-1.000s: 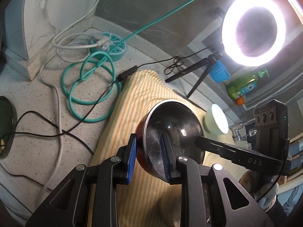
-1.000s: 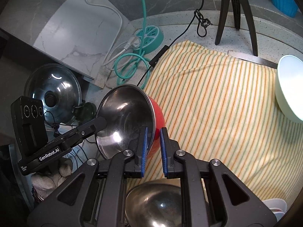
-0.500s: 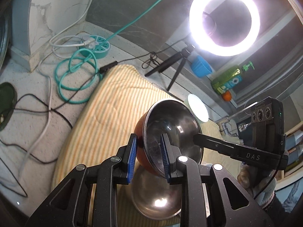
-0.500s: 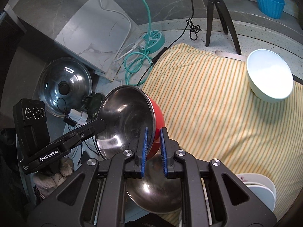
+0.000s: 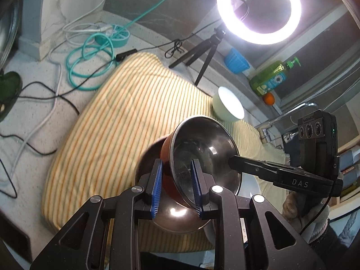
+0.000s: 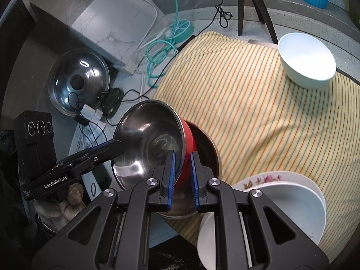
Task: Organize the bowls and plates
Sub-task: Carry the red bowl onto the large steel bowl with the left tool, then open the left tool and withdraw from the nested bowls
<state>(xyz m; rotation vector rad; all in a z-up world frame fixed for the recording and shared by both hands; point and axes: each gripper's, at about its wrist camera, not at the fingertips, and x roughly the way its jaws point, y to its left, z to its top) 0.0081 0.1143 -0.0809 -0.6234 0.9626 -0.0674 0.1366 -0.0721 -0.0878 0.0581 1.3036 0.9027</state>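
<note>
Bench (image 5: 27, 121) fills the left and upper part of both frames, strewn with cables. Striped cloth (image 6: 258, 103) spread over it, centre to right. Steel bowl (image 6: 209, 148) resting on the cloth at lower centre, partly hidden. Stack of white dishes (image 6: 292, 202) at lower right of the right-wrist frame, just beside that steel bowl. Pale bowl (image 6: 307, 60) at upper right, well apart.

Red bowl (image 6: 189, 155), steel-lined, held tilted at frame centre, above the steel bowl; contact between the two cannot be told.

Left claw (image 5: 176, 184) clamped on the rim of the red bowl, one pad inside, one outside. Right claw (image 6: 182, 180) clamped on the opposite rim, jaws nearly together on the thin wall.

Likely step: nesting the red bowl into the steel bowl.

Hazards:
- Slip from polished steel under thin rim grips; cause: uneven pull between claws.
- Jammed or crooked seating; cause: lowering while tilted.
- Knock against the white dishes; cause: drift toward lower right.
- Steel bowl sliding on soft cloth; cause: off-centre contact.
</note>
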